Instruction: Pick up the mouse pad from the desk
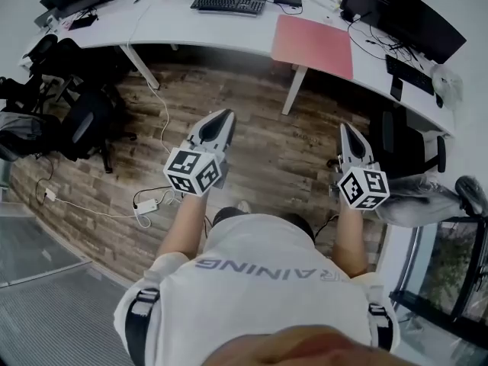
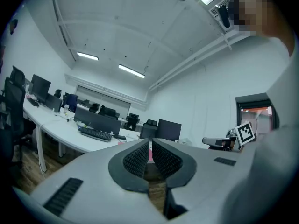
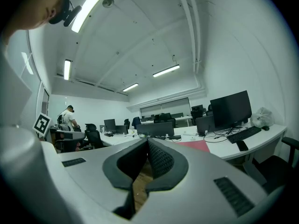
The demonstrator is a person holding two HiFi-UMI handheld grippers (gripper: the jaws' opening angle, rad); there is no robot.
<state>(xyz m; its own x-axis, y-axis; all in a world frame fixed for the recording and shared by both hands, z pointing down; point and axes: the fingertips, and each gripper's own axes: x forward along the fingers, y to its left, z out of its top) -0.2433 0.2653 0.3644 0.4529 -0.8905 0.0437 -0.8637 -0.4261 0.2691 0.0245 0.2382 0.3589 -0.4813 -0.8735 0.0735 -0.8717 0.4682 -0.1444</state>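
At the far left, black office chairs [image 1: 84, 124] stand on the wood floor [image 1: 252, 155] by the near edge of the curved white desk [image 1: 152, 23]. A white power strip [image 1: 146, 204] lies on the floor just left of our left arm.

We hold the left gripper [image 1: 226, 117] level over the floor, well short of the desk. Its jaws are pressed together with nothing between them. Beyond it, a black keyboard [image 1: 228, 4] sits on the far side of the desk, in front of a monitor.

The mouse pad [image 1: 313, 46], a flat pink rectangle, lies on the desk right of the keyboard. It reaches the near edge of the desk, above a white desk leg [image 1: 294, 90]. Neither gripper touches it.

We hold the right gripper [image 1: 346, 128] level too, well apart from the pad, with its jaws closed and empty. Further right, a second keyboard [image 1: 410, 73] and dark monitors [image 1: 412, 17] stand on the desk, and a black chair [image 1: 408, 139] is tucked close beside the gripper.
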